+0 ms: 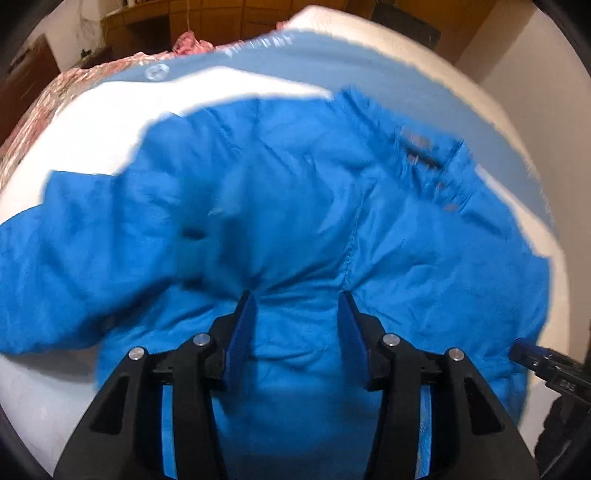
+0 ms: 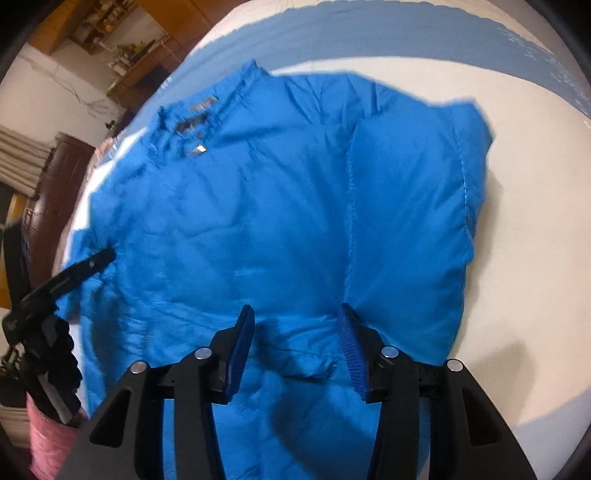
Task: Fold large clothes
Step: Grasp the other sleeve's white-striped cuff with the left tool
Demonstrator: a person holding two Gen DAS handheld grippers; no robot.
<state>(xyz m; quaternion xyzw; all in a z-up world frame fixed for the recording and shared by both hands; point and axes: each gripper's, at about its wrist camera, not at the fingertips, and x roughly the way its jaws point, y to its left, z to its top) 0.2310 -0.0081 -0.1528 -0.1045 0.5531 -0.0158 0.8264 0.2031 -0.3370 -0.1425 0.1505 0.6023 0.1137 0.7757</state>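
Note:
A bright blue padded jacket (image 1: 295, 206) lies spread on a white and blue bed sheet (image 1: 110, 122); its collar with a dark label sits at the far right in the left wrist view and at the upper left in the right wrist view (image 2: 192, 122). My left gripper (image 1: 298, 297) is open, its blue pads pressed down on the jacket's near edge with fabric bunched between them. My right gripper (image 2: 295, 312) is open too, fingers resting on the jacket (image 2: 295, 203) near a vertical seam. The right gripper shows at the right edge of the left wrist view (image 1: 543, 362); the left one shows at the left of the right wrist view (image 2: 74, 269).
A pink floral blanket (image 1: 74, 85) lies at the bed's far left. Wooden cabinets (image 1: 221, 18) and a dark wooden door (image 2: 51, 206) stand beyond the bed. The white sheet (image 2: 535, 258) extends to the right of the jacket.

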